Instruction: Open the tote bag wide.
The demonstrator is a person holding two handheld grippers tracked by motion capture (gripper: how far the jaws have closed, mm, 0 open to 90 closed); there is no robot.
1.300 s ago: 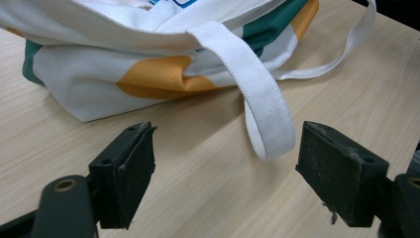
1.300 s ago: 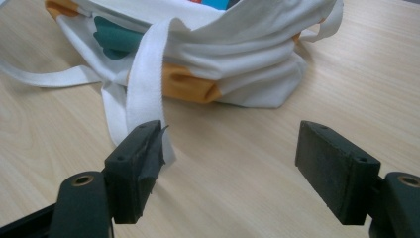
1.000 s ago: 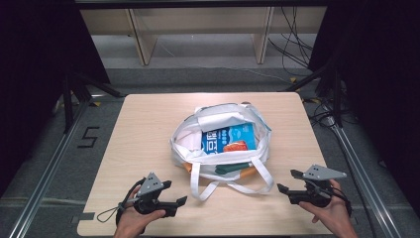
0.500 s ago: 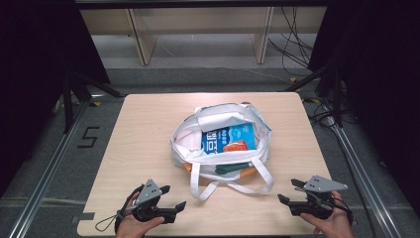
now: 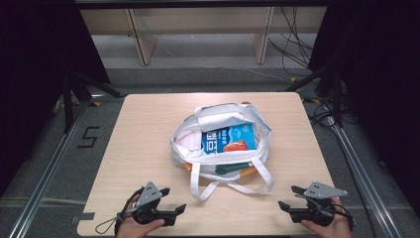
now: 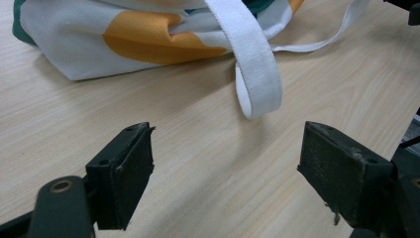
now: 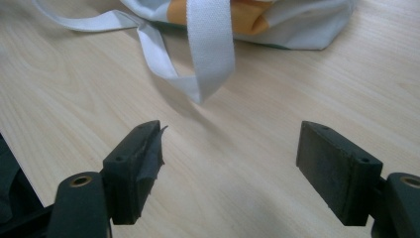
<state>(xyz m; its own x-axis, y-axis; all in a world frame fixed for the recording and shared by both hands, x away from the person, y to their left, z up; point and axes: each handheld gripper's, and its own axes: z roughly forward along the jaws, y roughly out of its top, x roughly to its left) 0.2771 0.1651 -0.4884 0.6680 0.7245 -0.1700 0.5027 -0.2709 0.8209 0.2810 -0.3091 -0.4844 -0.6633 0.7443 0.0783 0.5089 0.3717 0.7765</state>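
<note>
Both claws (image 5: 173,199) (image 5: 288,197) gape wide, touching nothing.

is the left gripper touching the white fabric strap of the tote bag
Apart. In the left gripper view, the left gripper has open jaws, with bare wooden table between them and the white fabric strap.

White tote bag (image 5: 198,144) mid-table, blue packet (image 5: 230,137) inside; left gripper (image 5: 172,201) and right gripper (image 5: 288,197) near edge, both apart from it.
</note>
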